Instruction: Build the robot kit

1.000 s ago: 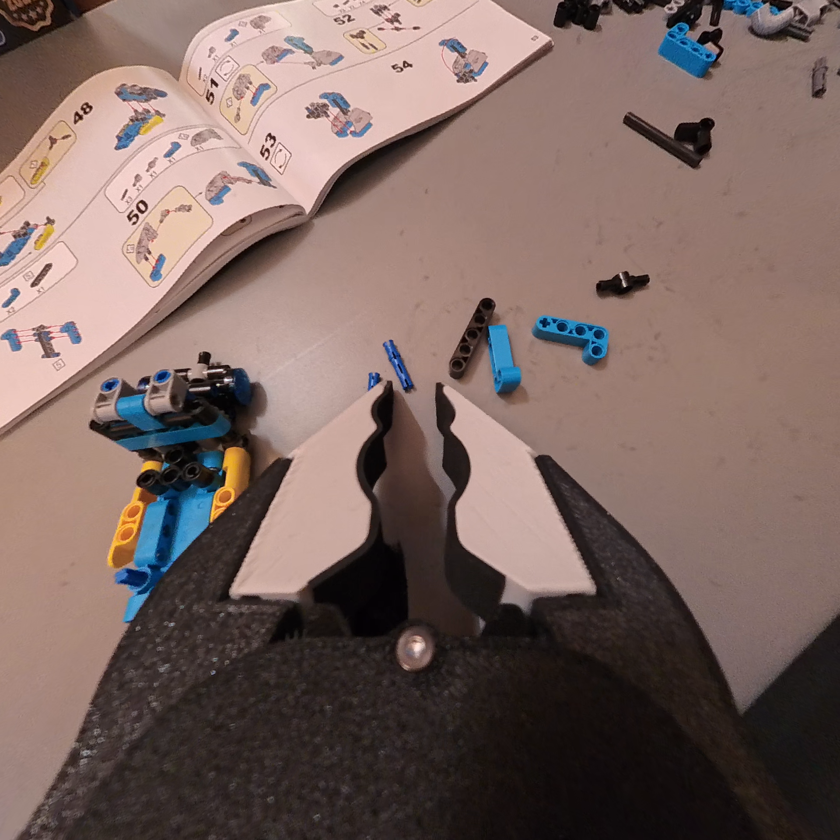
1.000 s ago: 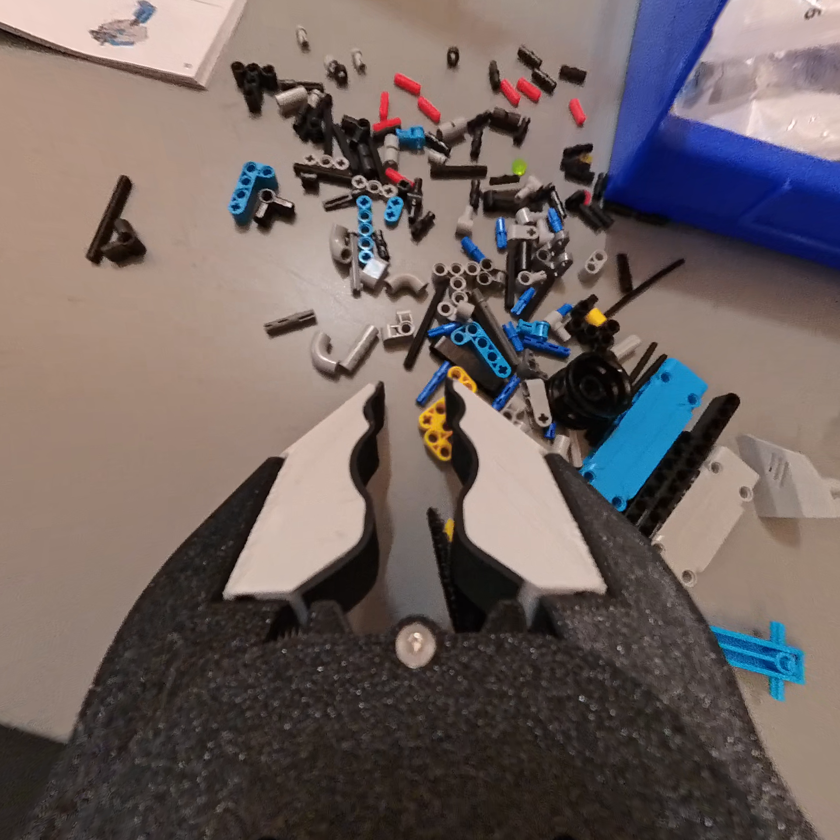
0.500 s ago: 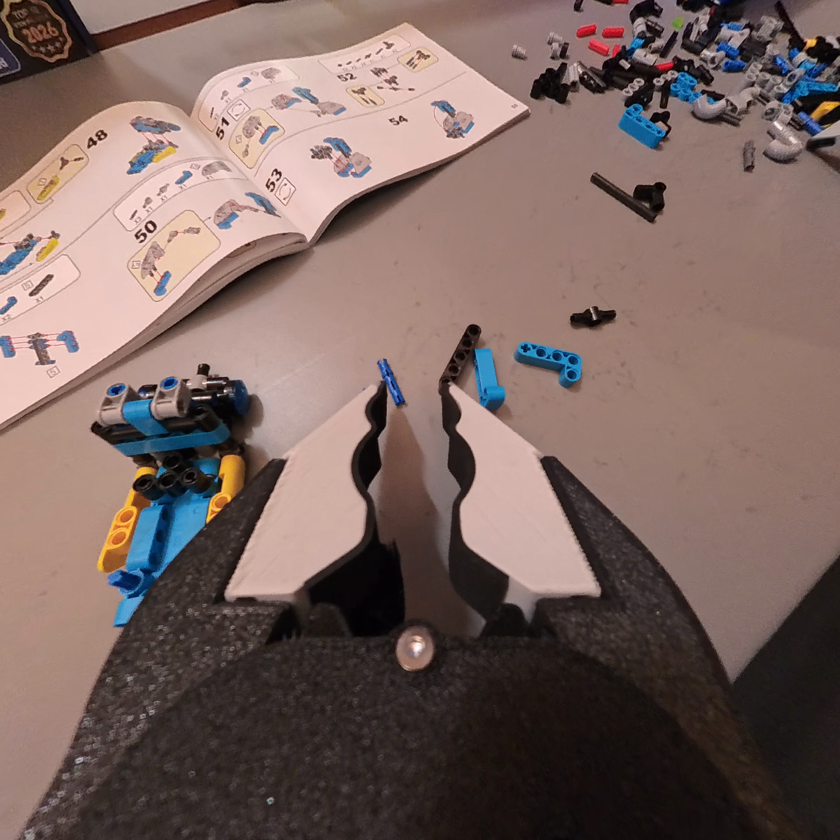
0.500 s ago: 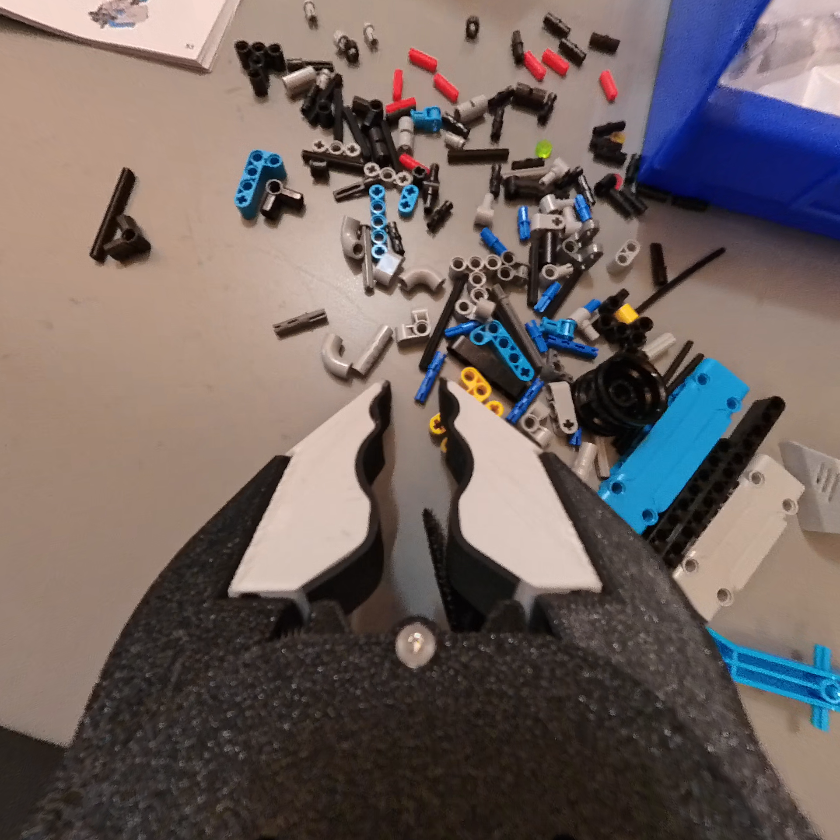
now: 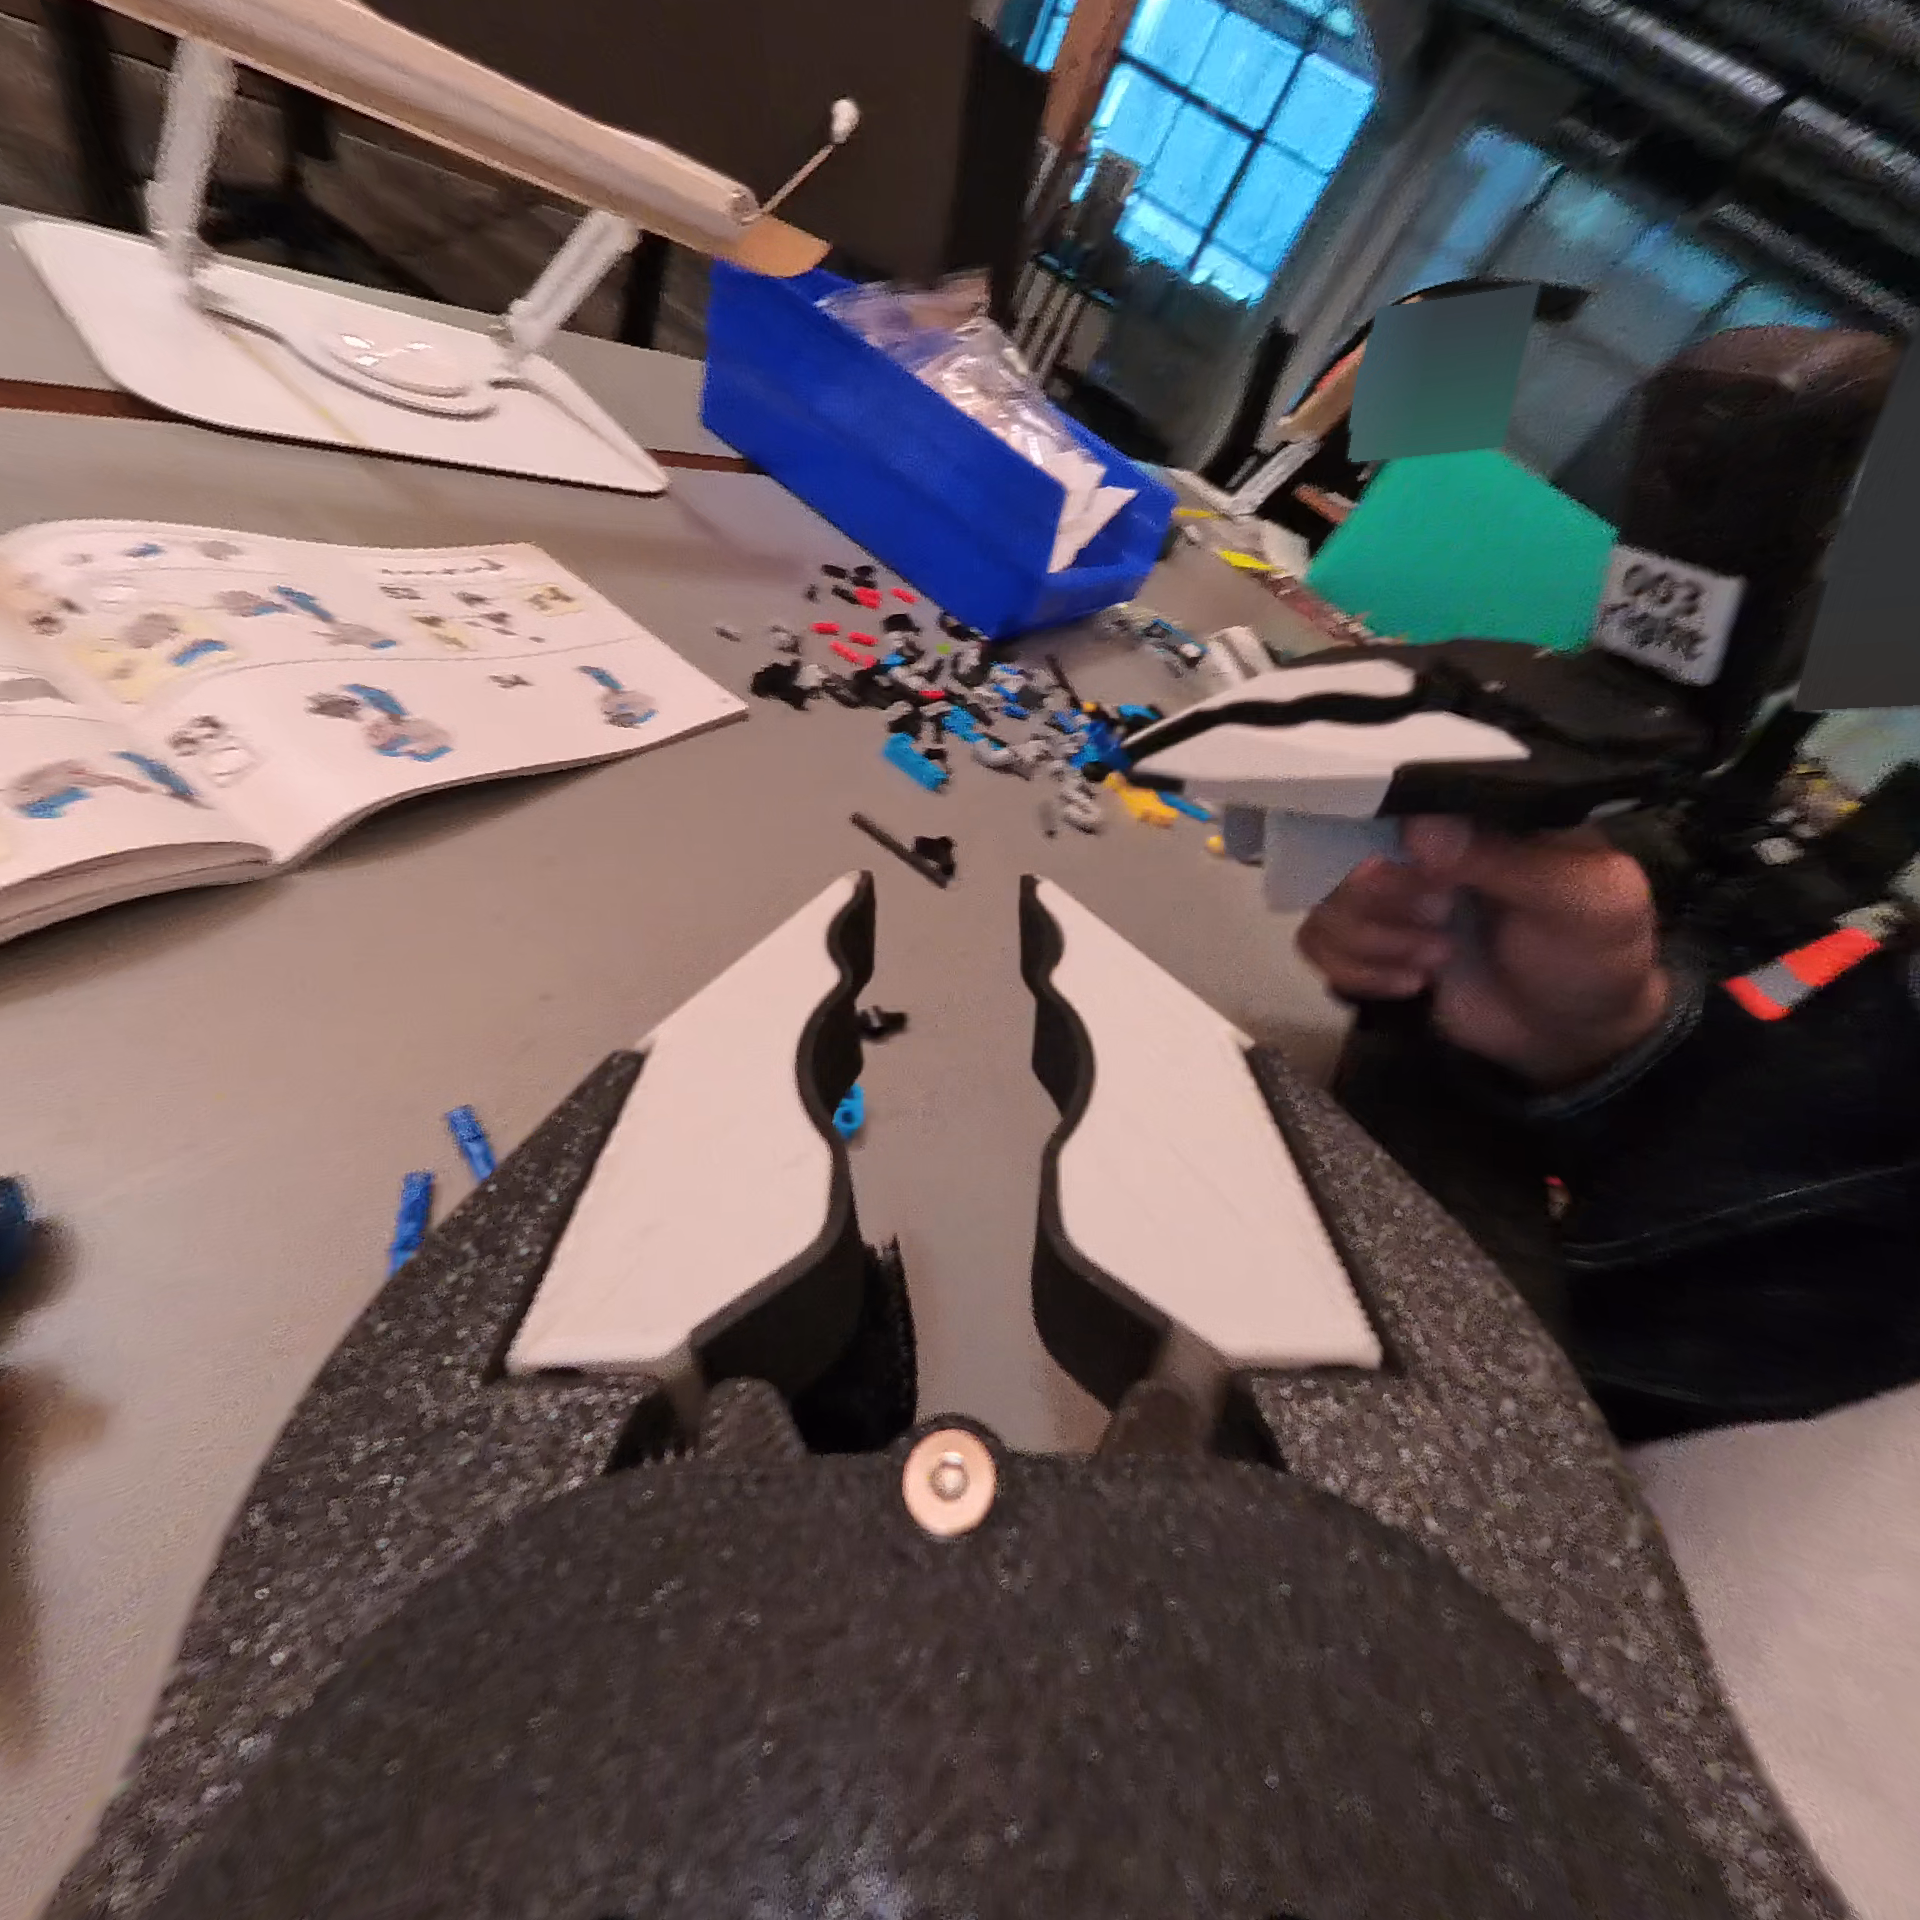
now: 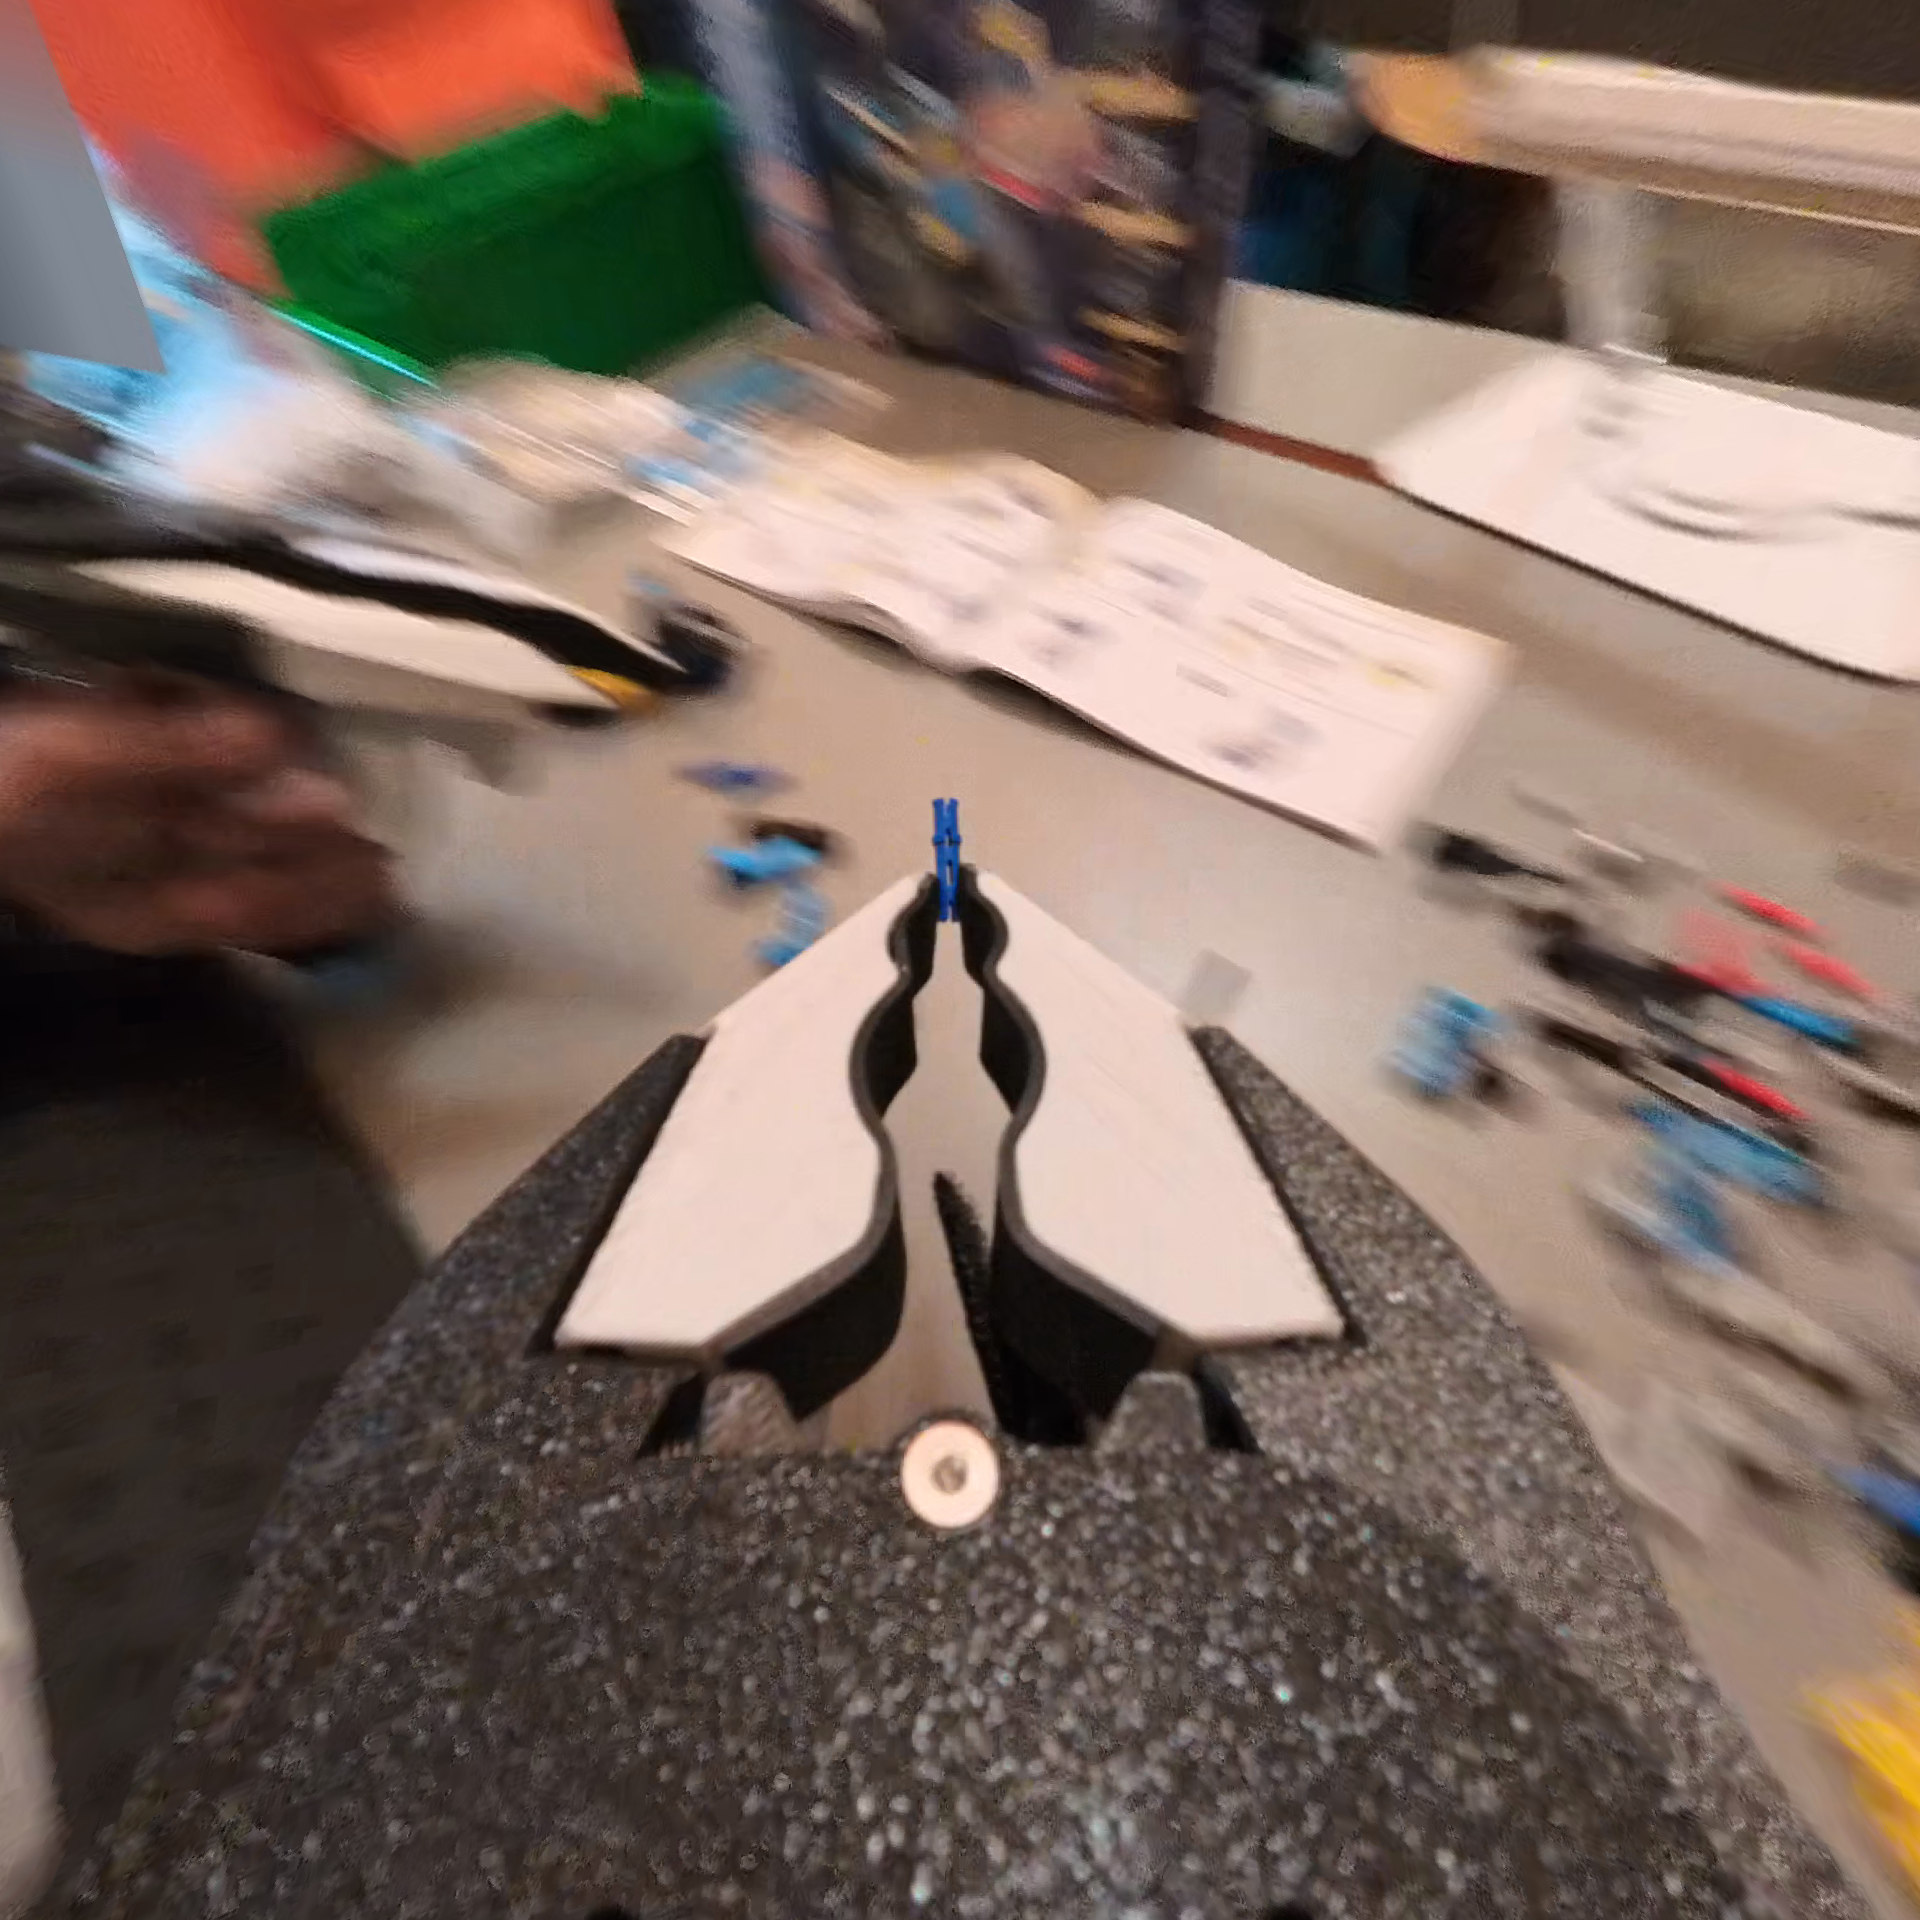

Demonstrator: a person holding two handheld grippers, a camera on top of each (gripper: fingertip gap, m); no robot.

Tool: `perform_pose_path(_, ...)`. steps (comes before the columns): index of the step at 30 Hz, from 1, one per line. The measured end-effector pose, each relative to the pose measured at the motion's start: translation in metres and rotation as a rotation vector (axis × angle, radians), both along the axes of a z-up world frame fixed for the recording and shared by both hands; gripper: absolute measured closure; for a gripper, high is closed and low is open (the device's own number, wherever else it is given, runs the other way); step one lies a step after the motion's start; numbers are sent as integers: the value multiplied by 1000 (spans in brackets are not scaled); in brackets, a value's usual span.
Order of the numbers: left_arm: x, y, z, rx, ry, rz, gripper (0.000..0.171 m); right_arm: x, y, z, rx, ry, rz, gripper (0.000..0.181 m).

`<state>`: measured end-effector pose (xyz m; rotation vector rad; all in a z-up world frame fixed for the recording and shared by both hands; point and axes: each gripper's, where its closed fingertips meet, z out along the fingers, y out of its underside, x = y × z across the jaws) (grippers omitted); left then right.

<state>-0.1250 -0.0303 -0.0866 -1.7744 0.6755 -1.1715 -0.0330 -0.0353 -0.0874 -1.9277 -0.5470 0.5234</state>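
A: Starting nearest, in the right wrist view, what is the right gripper (image 6: 945, 878) doing?

B: Its jaws are pressing almost together at the tips, pinching a small blue pin (image 6: 944, 854); the pin is standing upright at the centre of the frame, half of it poking out above the tips, so only its lower end is being clamped; everything behind it is smeared by blur.

A: And the left gripper (image 5: 943, 883)?

B: In the left wrist view its jaws are standing spread, gripping nothing; it is hanging over the grey table (image 5: 520, 987), and a small black connector (image 5: 881, 1022) and a light-blue piece (image 5: 849, 1114) are lying on the table in the gap by the left finger, whether touching it I cannot tell; two blue pins (image 5: 470, 1141) are lying loose at lower left.

A: Farther off?

B: A black axle with a connector (image 5: 906, 847) is lying just beyond the tips; the open instruction booklet (image 5: 312, 675) is lying flat at middle left, pages up, presumably for reading; the loose-parts pile (image 5: 935, 686) is spreading across the centre.

A: Any containers?

B: A blue bin (image 5: 894, 468) is sitting behind the pile at upper centre, holding crumpled clear plastic bags (image 5: 935, 343); what is in the bags is too blurred to tell.
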Motion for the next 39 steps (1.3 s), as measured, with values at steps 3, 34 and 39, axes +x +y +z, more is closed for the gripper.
perform_pose_path(3,-1,-6,5,-66,-78,-52,148,-71,-8,11,-11,188,175,178)
perform_pose_path(34,-41,26,-90,-125,486,111,156,-52,24,-31,-102,144,88,165)
perform_pose_path(39,-65,50,-47,-50,373,228,140,-40,44,-43,-142,33,75,158)
